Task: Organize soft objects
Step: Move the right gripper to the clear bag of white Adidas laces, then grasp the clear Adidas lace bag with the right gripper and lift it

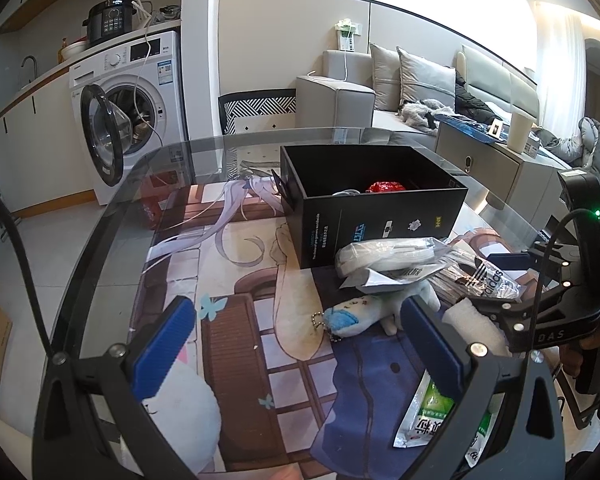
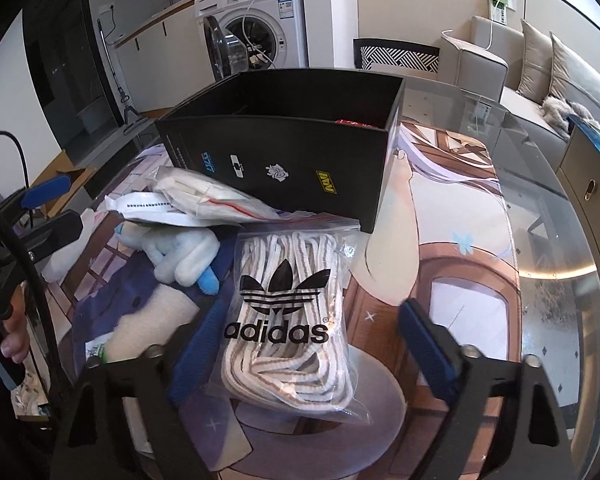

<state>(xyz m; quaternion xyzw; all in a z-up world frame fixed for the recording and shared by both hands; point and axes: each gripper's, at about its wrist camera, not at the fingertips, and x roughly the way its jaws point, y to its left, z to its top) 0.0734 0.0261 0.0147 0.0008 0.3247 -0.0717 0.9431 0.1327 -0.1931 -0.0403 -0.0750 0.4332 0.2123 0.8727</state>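
Note:
A clear zip bag of striped white laces (image 2: pixel 292 320), printed with a black adidas logo, lies on the mat in front of the open black box (image 2: pixel 284 160). My right gripper (image 2: pixel 310 344) straddles this bag, and its right pad (image 2: pixel 424 340) stands clear of it, so it is open. A white and blue plush toy (image 1: pixel 364 312) lies ahead of my left gripper (image 1: pixel 300 344), which is open with only mat between its pads. A bagged white item (image 1: pixel 388 256) rests against the box. Something red (image 1: pixel 386 187) sits inside the box.
The glass table (image 1: pixel 112 240) carries a printed mat. A white cloth (image 1: pixel 476 328), a green packet (image 1: pixel 428 412) and a white plush (image 1: pixel 180 412) lie near my left gripper. A washing machine (image 1: pixel 136 92) with its door open and a sofa (image 1: pixel 340 96) stand beyond.

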